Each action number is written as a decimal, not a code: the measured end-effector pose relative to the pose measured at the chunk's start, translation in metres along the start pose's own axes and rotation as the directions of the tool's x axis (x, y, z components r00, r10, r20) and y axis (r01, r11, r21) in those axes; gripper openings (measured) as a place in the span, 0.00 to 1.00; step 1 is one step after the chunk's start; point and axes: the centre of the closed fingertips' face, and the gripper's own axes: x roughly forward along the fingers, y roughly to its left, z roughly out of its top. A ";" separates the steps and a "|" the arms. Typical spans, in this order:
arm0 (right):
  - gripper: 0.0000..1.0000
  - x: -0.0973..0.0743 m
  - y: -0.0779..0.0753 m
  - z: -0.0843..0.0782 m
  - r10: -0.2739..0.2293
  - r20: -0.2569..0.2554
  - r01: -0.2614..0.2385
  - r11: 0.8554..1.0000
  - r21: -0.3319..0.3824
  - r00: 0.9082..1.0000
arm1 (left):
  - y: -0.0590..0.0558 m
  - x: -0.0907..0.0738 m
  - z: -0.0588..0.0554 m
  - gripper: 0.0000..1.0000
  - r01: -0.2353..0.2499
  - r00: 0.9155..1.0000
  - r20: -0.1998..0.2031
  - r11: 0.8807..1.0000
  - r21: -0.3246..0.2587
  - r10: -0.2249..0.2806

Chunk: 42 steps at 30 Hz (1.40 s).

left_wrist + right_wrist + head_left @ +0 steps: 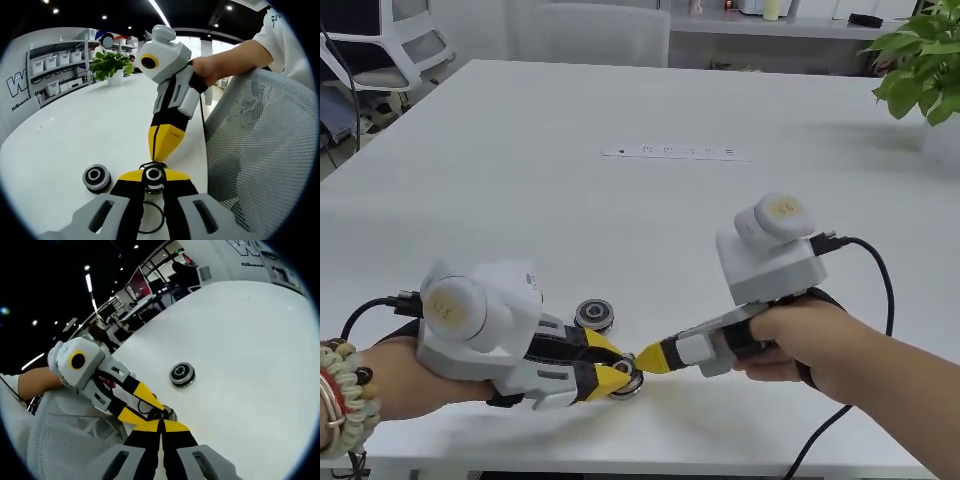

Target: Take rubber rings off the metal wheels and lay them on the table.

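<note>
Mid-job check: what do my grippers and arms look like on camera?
The left gripper and right gripper have white bodies, black fingers with yellow tips, and a black cable each. Beaded bracelets circle the left wrist; the sleeve is white and short.

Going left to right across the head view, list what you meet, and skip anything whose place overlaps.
Left to right: beaded bracelet → loose metal wheel → right hand-held gripper → potted plant.
</note>
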 end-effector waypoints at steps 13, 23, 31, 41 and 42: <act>0.00 0.001 -0.006 0.006 -0.038 0.034 0.037 0.999 0.032 0.999 | -0.001 0.001 0.000 0.08 -0.004 1.000 0.007 1.000 -0.004 0.004; 0.00 -0.001 -0.010 0.007 -0.054 0.042 0.052 0.997 0.058 0.998 | -0.003 0.005 0.003 0.08 0.005 1.000 -0.008 1.000 0.013 -0.005; 0.00 -0.001 -0.011 0.006 -0.060 0.041 0.058 0.996 0.065 0.997 | -0.002 0.007 0.004 0.08 0.006 0.998 -0.054 1.000 -0.001 -0.006; 0.00 -0.002 -0.012 0.006 -0.065 0.044 0.062 0.996 0.071 0.997 | 0.001 0.001 0.014 0.16 0.003 0.997 -0.075 0.999 0.048 0.001; 0.00 -0.002 -0.012 0.006 -0.065 0.045 0.062 0.995 0.072 0.997 | 0.001 0.000 0.016 0.18 0.003 0.997 -0.073 0.999 0.052 0.001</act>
